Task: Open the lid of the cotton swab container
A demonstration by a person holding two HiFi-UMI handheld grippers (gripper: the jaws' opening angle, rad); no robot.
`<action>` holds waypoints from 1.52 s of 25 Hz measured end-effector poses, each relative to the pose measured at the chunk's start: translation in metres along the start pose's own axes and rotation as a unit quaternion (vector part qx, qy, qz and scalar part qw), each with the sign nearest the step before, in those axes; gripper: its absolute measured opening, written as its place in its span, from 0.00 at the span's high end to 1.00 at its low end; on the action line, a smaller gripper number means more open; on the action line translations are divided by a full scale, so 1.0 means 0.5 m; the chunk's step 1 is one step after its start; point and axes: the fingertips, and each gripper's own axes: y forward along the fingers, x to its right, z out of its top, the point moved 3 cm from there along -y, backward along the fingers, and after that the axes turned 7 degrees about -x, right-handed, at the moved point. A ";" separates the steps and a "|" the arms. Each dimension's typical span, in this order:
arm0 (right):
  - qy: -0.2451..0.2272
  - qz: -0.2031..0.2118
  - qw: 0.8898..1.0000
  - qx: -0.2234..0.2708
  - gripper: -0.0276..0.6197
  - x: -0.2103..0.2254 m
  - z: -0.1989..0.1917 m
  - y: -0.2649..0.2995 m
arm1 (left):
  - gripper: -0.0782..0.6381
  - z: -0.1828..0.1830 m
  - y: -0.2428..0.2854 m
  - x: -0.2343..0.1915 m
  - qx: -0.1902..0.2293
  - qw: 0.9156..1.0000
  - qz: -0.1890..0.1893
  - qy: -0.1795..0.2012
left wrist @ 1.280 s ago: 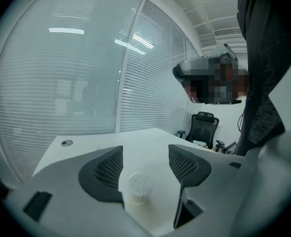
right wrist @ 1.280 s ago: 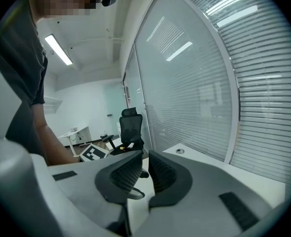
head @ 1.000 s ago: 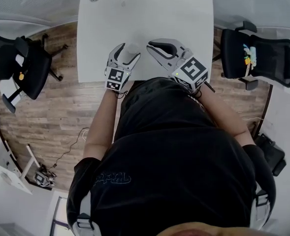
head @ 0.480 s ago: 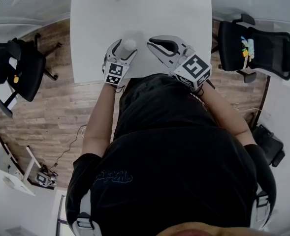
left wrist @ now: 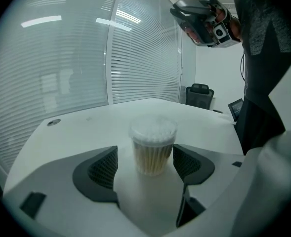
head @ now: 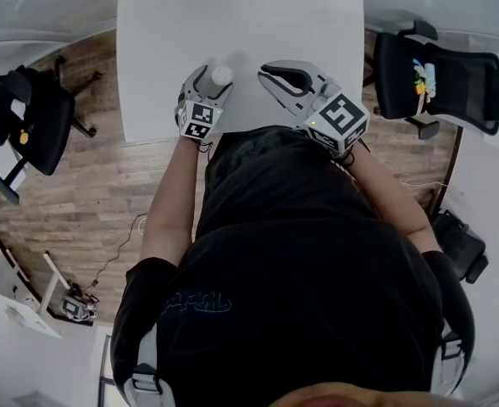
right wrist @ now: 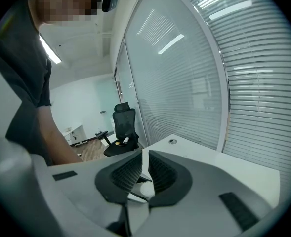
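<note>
The cotton swab container [left wrist: 152, 149] stood upright on the white table [head: 257, 24], near its front edge. It was a small clear plastic cylinder packed with pale sticks, the cottony heads crowded under a translucent round lid [left wrist: 153, 128]. That lid was on, not yet opened. The left gripper [left wrist: 146, 158] framed it: its jaws had just been opening and stood wide, with the container between the dark ribbed pads [left wrist: 103, 167] and neither pad pressing on it. This looked like the approach-and-brace step. Next, I'd judge, those jaws needed to close on the body low down, below the lid's rim, and gently, since thin light plastic tips or squashes easily. The right gripper [right wrist: 144, 171] hung just beside, over the table, jaws pinched together on nothing. It would have to part them to catch the lid's edge and lift.
</note>
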 end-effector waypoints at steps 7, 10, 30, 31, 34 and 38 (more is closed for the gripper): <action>0.004 -0.004 1.000 -0.002 0.91 0.007 -0.005 -0.004 | 0.41 0.004 0.011 0.008 -0.002 1.000 -0.009 0.007; 0.004 -0.005 1.000 -0.003 0.91 0.008 -0.006 -0.007 | 0.41 0.007 0.014 0.008 -0.004 1.000 -0.006 0.010; 0.006 -0.003 1.000 -0.006 0.91 0.013 -0.020 -0.012 | 0.52 0.001 0.019 0.007 -0.015 0.999 0.001 0.041; 0.007 -0.003 1.000 -0.005 0.91 0.013 -0.022 -0.013 | 0.52 0.001 0.019 0.007 -0.015 0.999 0.001 0.042; 0.006 0.000 1.000 -0.004 0.91 0.009 -0.027 -0.017 | 0.52 -0.001 0.019 0.011 -0.018 0.999 0.000 0.040; 0.003 0.003 1.000 0.000 0.91 0.005 -0.028 -0.031 | 0.52 0.008 0.005 0.022 -0.021 0.999 -0.007 0.038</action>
